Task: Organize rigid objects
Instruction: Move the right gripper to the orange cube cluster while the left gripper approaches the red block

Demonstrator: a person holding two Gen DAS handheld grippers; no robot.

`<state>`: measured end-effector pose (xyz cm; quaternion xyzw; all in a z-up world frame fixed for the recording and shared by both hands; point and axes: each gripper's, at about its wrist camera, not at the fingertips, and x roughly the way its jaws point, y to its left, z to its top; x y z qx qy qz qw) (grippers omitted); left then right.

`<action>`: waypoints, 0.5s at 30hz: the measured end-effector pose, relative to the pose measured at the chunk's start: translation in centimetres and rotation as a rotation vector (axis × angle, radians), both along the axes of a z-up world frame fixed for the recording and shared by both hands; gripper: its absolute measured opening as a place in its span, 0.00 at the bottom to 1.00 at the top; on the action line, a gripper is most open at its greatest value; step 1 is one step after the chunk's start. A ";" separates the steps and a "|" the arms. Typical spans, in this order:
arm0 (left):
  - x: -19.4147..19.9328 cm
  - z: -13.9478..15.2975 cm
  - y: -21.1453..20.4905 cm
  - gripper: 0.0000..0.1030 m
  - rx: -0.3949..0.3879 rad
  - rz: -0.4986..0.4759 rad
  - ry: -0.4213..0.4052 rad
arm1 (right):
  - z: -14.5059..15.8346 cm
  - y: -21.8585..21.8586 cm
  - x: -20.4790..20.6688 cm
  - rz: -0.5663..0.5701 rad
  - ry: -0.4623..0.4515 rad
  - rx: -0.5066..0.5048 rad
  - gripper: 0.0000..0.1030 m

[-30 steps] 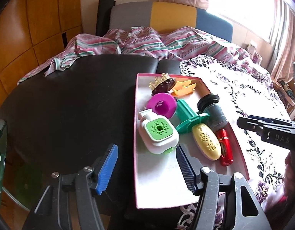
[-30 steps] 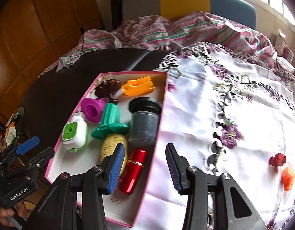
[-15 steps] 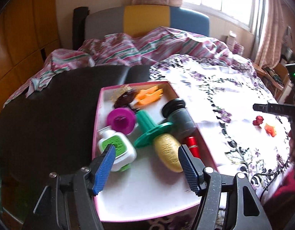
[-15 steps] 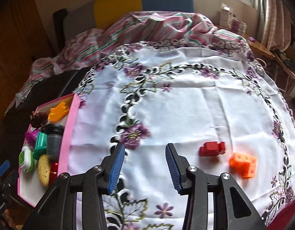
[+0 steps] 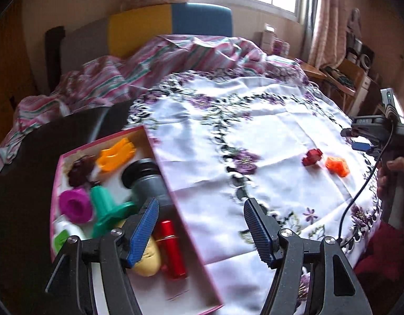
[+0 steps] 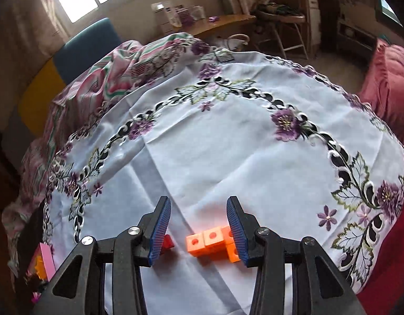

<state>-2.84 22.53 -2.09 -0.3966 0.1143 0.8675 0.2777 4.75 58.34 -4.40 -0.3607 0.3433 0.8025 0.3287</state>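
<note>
So most of the sorting looks done already. Using the pink tray [image 5: 187,232] as the reference: inside it you've got the white and green gadget at its near left corner, then a magenta cup [image 5: 75,204], a teal funnel-looking thing [image 5: 106,208], a dark brown piece [image 5: 81,169] and an orange piece [image 5: 117,155] toward the far end, a grey cylinder [image 5: 146,181], a yellow oval and a red tube [image 5: 171,248] along its right wall. The left gripper [image 5: 200,232] hovers over the tray's right edge, jaws spread wide, nothing in them.

Well off to the right of the tray, out on the flowered cloth [image 6: 228,144], two things are left: a red block [image 5: 312,157] and right beside it an orange cube cluster [image 6: 212,241]. The right gripper [image 6: 199,232] is right on top of those, jaws spread, orange cluster sitting between them near the right finger, red block peeking out behind the left one. Not pinched yet as far as I can tell, so I'd guess two pickups to go
</note>
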 end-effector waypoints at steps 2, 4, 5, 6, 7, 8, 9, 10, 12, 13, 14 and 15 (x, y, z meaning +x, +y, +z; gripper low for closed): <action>0.1 -0.5 2.2 0.66 -0.009 -0.051 -0.016 | -0.5 0.6 0.5 -0.020 0.012 -0.052 0.43; 0.2 -1.0 4.5 0.66 -0.014 -0.097 -0.030 | -0.8 0.8 0.5 -0.023 0.012 -0.079 0.43; 0.1 -1.3 5.7 0.66 -0.015 -0.122 -0.038 | -0.9 0.8 0.5 -0.022 0.013 -0.085 0.43; 0.0 -1.6 6.9 0.66 -0.017 -0.144 -0.046 | -0.8 0.9 0.5 -0.020 0.015 -0.088 0.43; -0.1 -1.9 7.9 0.66 -0.019 -0.163 -0.053 | -0.9 0.7 0.3 -0.017 0.013 -0.087 0.43; -0.3 -2.2 9.1 0.66 -0.019 -0.183 -0.068 | -1.0 0.7 0.3 -0.016 0.011 -0.089 0.43; -0.6 -2.5 10.2 0.66 -0.014 -0.196 -0.090 | -1.1 0.7 0.3 -0.016 0.012 -0.095 0.43; -0.8 -2.7 11.0 0.66 -0.003 -0.206 -0.105 | -1.1 0.8 0.4 -0.017 0.015 -0.102 0.44; -1.2 -2.9 13.0 0.66 0.019 -0.229 -0.119 | -1.2 1.0 0.7 -0.029 0.025 -0.116 0.45; -1.3 -3.0 14.0 0.66 0.023 -0.243 -0.122 | -1.1 1.1 0.8 -0.037 0.031 -0.121 0.45; -1.4 -3.2 15.0 0.66 0.030 -0.258 -0.131 | -1.1 1.3 0.9 -0.042 0.037 -0.126 0.45; -1.4 -3.3 15.9 0.66 0.040 -0.274 -0.143 | -1.1 1.4 0.9 -0.044 0.042 -0.132 0.45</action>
